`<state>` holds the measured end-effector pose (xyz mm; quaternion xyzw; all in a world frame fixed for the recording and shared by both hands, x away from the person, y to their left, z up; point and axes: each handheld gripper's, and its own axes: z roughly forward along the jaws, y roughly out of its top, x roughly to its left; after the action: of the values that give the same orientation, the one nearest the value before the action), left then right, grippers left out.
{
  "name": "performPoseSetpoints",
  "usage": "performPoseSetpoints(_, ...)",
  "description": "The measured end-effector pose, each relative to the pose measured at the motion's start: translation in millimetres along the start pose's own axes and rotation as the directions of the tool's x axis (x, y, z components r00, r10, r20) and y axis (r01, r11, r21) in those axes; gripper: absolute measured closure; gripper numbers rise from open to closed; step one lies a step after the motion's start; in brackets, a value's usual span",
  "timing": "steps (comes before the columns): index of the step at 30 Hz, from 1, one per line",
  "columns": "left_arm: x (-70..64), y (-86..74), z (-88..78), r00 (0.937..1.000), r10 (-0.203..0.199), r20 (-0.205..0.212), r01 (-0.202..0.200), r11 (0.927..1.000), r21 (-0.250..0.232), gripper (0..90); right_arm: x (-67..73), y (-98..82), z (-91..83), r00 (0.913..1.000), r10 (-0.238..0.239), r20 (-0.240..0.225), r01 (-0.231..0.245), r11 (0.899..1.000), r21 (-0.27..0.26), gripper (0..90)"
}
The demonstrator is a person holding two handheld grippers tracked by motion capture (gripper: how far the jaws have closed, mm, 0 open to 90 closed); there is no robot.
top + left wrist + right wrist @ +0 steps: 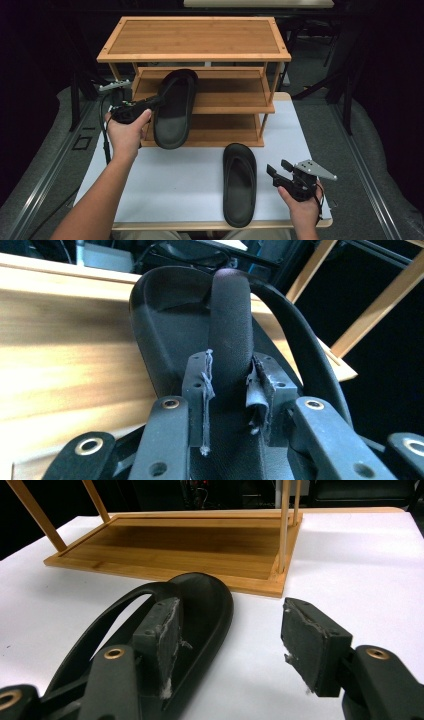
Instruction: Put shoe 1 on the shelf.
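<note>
Your left gripper [227, 390] is clenched on the strap of 1 black rubber slide sandal [174, 107], carrying it tilted at the middle tier of the 3-tier bamboo shoe rack [195, 37]. Judging by this, you are shelving the pair. Next, lay it flat and release. Your right gripper [227, 645] stands released beside the second black sandal [239, 182] on the white tabletop [175, 185].
</note>
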<state>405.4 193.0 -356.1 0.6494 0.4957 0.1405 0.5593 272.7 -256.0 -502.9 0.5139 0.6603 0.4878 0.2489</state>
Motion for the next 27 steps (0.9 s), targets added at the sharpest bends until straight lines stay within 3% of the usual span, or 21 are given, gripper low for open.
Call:
performPoseSetpoints(15, 11.4, 12.9, 37.6, 0.9988, -0.031, -0.038, 0.031, 0.9995, -0.010, 70.8, 0.0, 0.0, -1.3, 1.0000, -0.002, -0.005, 0.002, 1.000, 0.006, 39.9)
performPoseSetpoints(20, 15.8, 16.1, 45.6, 0.9986, -0.042, -0.032, 0.042, 0.9990, -0.015, 70.8, 0.3, -1.2, 0.5, 1.0000, 0.000, -0.002, 0.000, 1.000, -0.008, 39.9)
performPoseSetpoints(22, 18.1, 17.6, 50.8, 0.9976, -0.066, -0.023, 0.065, 0.9976, -0.024, 70.7, 1.0, -1.9, 0.8, 1.0000, -0.003, -0.003, 0.003, 1.000, 0.004, 39.8)
performPoseSetpoints(27, 18.8, 20.2, 57.0, 0.9974, -0.066, -0.031, 0.065, 0.9973, -0.034, 70.7, 1.8, -3.1, 1.8, 1.0000, -0.006, -0.004, 0.006, 1.000, 0.016, 39.9)
